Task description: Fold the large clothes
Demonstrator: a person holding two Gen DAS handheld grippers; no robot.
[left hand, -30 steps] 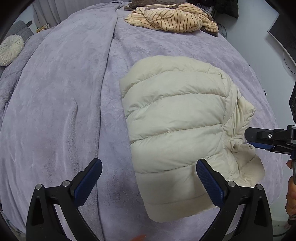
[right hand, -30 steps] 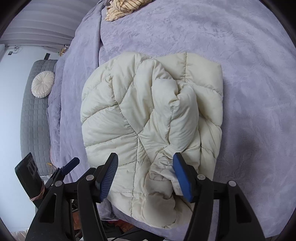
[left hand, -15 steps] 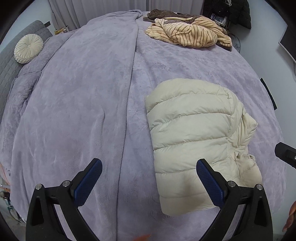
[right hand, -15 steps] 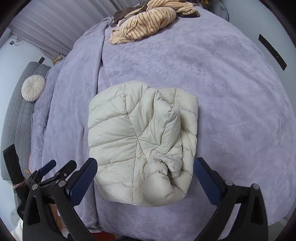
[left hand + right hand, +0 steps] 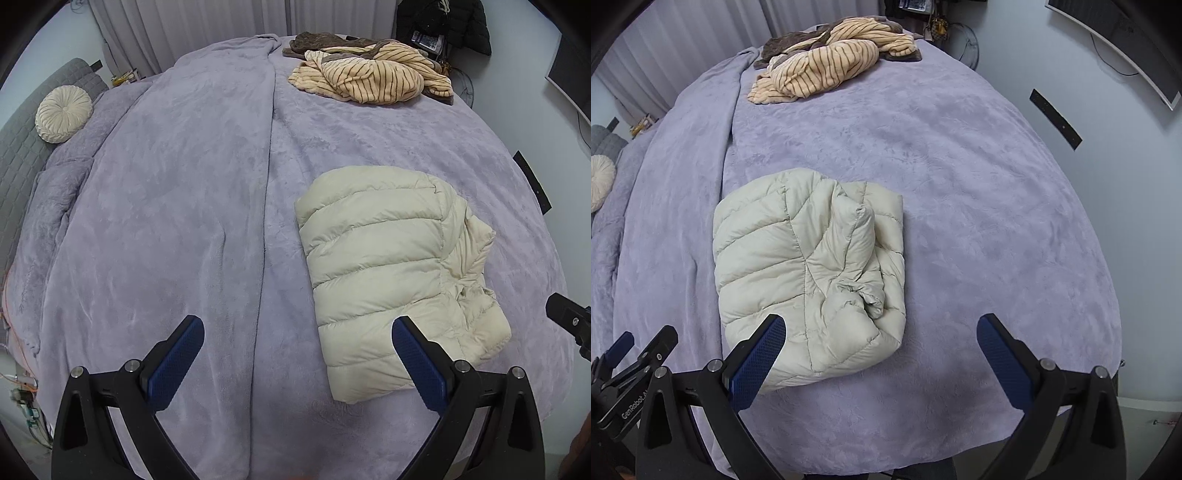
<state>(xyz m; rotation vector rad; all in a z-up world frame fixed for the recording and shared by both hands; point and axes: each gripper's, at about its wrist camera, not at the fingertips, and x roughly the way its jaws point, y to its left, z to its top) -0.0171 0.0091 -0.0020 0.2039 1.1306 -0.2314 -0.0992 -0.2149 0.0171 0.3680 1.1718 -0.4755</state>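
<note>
In the left wrist view, the left gripper (image 5: 297,356) hangs with its jaws wide apart and nothing between them, above the lilac bedspread (image 5: 177,206). A second ago it sat low over the cream puffer jacket (image 5: 391,258); now it has drawn up and back, so the jacket looks smaller and lies as a compact folded bundle near the bed's front right edge. The tip of the right gripper (image 5: 569,321) shows at the right border, clear of the jacket where earlier it reached in over the sleeve side. A striped tan garment (image 5: 373,75) waits, crumpled, at the far end, and a round cushion (image 5: 63,113) rests at the left.

In the right wrist view, the right gripper (image 5: 881,354) has gone from nearly closed around the jacket's (image 5: 809,273) bunched sleeve to fully spread and withdrawn. The bundle holds its shape unaided, so this fold looks finished; the striped garment (image 5: 827,62) is probably next.
</note>
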